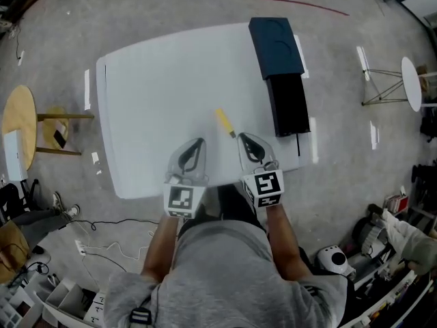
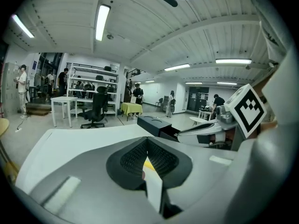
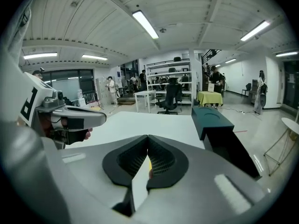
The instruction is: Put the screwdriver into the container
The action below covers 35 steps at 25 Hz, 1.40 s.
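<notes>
You have not started the real work yet: the yellow-handled screwdriver [image 1: 224,122] lies flat on the white rectangular surface [image 1: 157,94], toward its near edge, with nothing holding it. It sits at a slant, its short metal shaft pointing back toward you. The long dark container [image 1: 288,104] runs along the right edge of the surface, a blue-green section at its far end and a black section nearer you, and the screwdriver lies clearly apart from it, to its left. Your left gripper [image 1: 196,145] hovers over the near edge with its jaws closed together and nothing clamped in them; only a sliver of the yellow handle shows beyond the gap. Your right gripper [image 1: 246,142] is likewise closed and empty, its tips just short of the shaft's end. So every step remains, as far as I can judge: open a gripper, take the screwdriver, carry it right and set it inside the container.
</notes>
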Each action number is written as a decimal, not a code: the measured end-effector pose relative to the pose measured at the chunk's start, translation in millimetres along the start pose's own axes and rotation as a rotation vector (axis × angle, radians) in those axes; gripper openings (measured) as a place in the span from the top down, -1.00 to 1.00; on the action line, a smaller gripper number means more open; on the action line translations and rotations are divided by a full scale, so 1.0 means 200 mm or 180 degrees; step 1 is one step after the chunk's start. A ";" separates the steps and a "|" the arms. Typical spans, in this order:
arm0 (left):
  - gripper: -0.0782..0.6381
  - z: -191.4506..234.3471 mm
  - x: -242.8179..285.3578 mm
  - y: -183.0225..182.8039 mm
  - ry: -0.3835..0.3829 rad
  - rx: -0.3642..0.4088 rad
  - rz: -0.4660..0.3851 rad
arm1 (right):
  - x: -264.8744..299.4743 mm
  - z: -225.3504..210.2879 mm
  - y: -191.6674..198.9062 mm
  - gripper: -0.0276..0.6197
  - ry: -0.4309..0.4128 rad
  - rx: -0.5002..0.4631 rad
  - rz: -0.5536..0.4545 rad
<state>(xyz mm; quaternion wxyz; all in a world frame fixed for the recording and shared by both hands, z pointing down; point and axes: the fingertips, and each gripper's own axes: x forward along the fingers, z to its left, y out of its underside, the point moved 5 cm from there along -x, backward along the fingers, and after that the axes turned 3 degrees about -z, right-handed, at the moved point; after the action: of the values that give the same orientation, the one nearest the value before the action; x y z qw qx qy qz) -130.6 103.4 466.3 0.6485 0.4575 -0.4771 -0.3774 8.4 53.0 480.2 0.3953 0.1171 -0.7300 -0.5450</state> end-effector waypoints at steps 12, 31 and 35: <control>0.75 0.07 0.15 0.20 -0.0075 -0.0131 0.0301 | 0.25 -0.08 0.23 0.90 -0.0188 0.0064 0.0501; 0.75 0.14 0.20 0.28 -0.0197 -0.0273 0.0480 | 0.50 -0.08 0.41 0.54 -0.0410 0.0168 0.1432; 0.75 0.16 0.20 0.29 -0.0222 -0.0283 0.0479 | 0.53 -0.08 0.46 0.54 -0.0391 0.0131 0.1548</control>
<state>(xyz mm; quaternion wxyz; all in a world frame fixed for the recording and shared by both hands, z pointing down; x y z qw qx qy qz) -147.4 75.6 536.7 0.6777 0.3777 -0.5152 -0.3642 -25.9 12.8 609.8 0.4672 -0.0872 -0.7703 -0.4250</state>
